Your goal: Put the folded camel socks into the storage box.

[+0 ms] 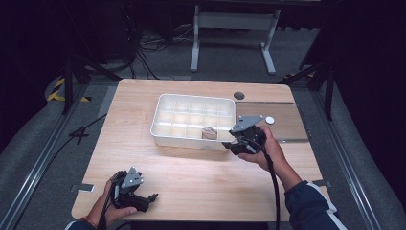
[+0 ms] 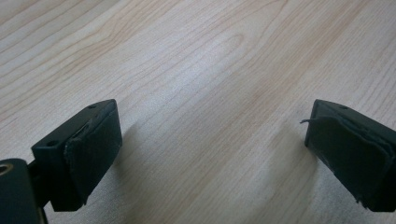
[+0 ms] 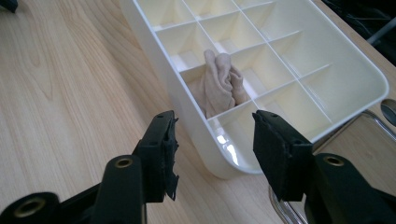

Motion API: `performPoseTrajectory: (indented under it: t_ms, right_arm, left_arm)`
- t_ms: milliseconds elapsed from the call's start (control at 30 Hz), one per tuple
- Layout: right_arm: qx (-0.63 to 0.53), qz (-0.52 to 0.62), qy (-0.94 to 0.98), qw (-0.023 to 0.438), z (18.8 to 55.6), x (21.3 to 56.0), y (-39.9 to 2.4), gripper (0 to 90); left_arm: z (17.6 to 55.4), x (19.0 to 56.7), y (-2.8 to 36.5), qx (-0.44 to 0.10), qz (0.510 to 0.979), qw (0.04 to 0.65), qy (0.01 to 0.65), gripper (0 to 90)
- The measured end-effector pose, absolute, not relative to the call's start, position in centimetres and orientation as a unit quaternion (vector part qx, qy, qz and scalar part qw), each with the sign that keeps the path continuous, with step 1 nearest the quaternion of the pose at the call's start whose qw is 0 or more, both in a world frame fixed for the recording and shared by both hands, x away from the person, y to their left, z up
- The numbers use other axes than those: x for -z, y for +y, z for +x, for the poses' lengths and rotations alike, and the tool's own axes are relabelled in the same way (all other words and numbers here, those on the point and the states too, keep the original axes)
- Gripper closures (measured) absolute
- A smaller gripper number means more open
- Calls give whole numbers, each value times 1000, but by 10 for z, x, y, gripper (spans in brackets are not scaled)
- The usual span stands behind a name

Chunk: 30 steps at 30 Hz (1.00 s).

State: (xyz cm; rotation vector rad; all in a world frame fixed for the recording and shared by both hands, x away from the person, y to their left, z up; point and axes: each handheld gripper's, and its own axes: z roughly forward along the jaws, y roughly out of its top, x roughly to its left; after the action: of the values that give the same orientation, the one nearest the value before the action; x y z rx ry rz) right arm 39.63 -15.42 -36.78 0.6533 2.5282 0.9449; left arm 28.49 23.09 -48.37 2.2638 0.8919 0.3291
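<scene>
A white tray [image 1: 187, 140] divided into several compartments stands in the middle of the wooden table. A crumpled beige cloth [image 1: 208, 132] lies in a front-row compartment, second from the tray's right end. My right gripper [image 1: 229, 143] hovers at the tray's front right corner, open, with nothing held. In the right gripper view its jaws [image 3: 215, 140] point at the tray wall [image 3: 187, 107], just short of the cloth [image 3: 219, 84]. My left gripper [image 1: 151, 197] rests near the table's front left edge. It stands wide open over bare wood [image 2: 210, 135].
A clear flat lid [image 1: 282, 127] lies right of the tray, with a small white disc [image 1: 270, 120] on it. A dark round grommet [image 1: 239, 95] sits behind it. A white metal stand [image 1: 234, 21] is on the floor beyond the table.
</scene>
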Motion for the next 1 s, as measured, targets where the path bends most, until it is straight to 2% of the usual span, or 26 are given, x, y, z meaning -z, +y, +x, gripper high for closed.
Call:
performPoseTrajectory:
  t_ms: [533,1000]
  right_arm:
    - [-327,227,893,211,365,374,-190,441]
    - [-309,235,897,212,346,395,-216,426]
  left_arm:
    - [285,484,231,-126,868,336,342,42]
    - [285,484,231,-127,868,336,343,42]
